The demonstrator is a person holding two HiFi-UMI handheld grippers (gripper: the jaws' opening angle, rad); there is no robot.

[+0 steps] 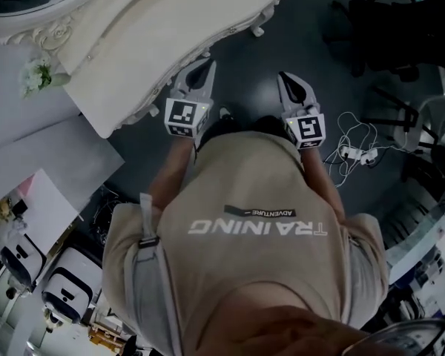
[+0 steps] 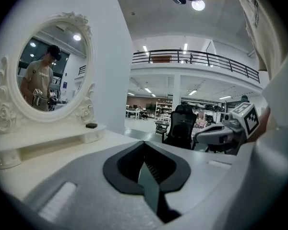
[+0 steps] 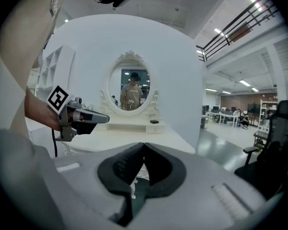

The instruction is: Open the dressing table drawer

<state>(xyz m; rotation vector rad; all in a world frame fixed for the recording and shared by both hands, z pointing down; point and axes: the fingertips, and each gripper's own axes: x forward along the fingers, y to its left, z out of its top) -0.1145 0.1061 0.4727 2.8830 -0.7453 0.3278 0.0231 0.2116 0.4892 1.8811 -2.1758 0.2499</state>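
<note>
White carved dressing table [image 1: 156, 43] w/ oval mirror [image 3: 131, 89]; left gripper [image 1: 206, 67] & right gripper [image 1: 285, 78] jaws together, empty.

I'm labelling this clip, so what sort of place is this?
Likely a big lab or workshop hall, not a home: an office chair and a railed mezzanine beyond the dressing table.

The person's shirt [image 1: 245, 180] reads "TRAINING", with "ADVENTURE" above it.

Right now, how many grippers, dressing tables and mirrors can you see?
Grippers: 2, the left gripper and the right gripper
Dressing table: 1
Mirror: 1
Total: 4
</note>
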